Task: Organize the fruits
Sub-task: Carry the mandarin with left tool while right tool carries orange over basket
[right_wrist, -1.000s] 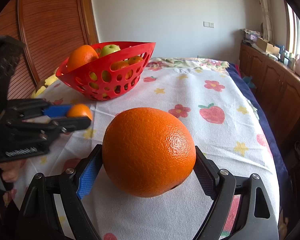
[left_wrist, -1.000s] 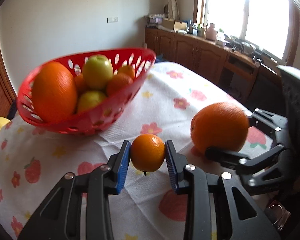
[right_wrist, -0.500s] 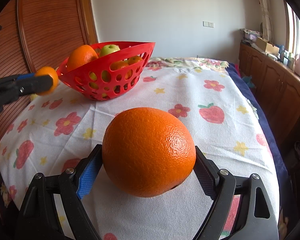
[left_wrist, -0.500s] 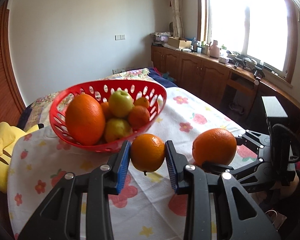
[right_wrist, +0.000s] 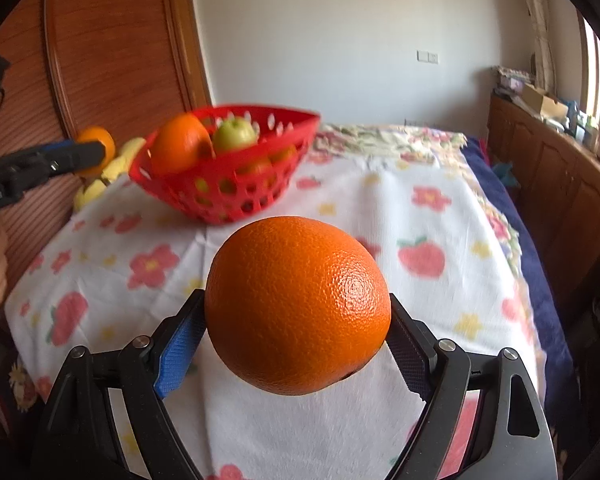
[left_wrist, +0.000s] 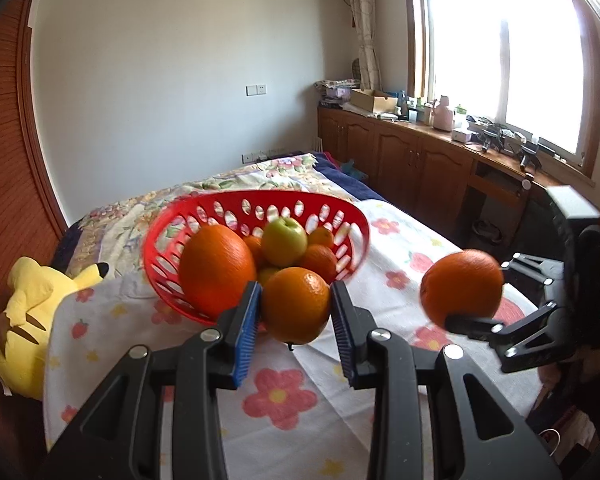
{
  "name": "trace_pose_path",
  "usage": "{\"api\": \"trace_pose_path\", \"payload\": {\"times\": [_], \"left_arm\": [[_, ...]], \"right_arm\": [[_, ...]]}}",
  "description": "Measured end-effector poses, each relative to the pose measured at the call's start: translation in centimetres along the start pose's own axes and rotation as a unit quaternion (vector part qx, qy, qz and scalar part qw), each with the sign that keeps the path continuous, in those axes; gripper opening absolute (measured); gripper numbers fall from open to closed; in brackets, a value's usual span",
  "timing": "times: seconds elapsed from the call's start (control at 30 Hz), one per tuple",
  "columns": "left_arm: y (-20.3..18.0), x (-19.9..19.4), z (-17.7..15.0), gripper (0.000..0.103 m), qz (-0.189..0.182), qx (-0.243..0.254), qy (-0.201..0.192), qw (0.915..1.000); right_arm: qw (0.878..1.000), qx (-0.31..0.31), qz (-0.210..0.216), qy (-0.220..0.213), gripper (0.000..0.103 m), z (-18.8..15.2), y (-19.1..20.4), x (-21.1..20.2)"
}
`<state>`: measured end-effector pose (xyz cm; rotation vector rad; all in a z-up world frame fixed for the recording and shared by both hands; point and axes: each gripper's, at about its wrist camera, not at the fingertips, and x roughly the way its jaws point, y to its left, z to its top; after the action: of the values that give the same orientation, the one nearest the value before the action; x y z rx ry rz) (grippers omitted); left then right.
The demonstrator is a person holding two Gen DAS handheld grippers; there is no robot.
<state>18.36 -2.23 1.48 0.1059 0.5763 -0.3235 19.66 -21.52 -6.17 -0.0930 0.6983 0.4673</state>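
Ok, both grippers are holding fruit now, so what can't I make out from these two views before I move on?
- Basket bottom, left wrist view: piled fruit and the small orange in the left gripper hide it, so there is no full count.
- Cloth under the large orange, right wrist view: hidden by it and the right gripper.
- Basket, right wrist view: blurred.
- Items on the window counter: too small.

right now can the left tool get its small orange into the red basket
Probably yes: the left tool grips the small orange just short of the red basket, whose open top is part filled; nothing stands between.
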Motion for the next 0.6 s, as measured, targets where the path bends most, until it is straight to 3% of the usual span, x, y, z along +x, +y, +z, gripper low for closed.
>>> {"api": "trace_pose_path", "payload": {"times": [0.33,0.6], "left_arm": [[3.6,1.5,2.0,0.033,0.022,-0.011,-0.007,0.9997],[6.1,4.2,3.4,0.033,0.02,-0.027,-0.005,0.9994]], "right_arm": [[0.998,-0.04,0.019,-0.05,0.087,6.6,0.8,-1.4],[0.995,-0.077,0.033,-0.045,0.087,10.9,2.2,1.2]]}}
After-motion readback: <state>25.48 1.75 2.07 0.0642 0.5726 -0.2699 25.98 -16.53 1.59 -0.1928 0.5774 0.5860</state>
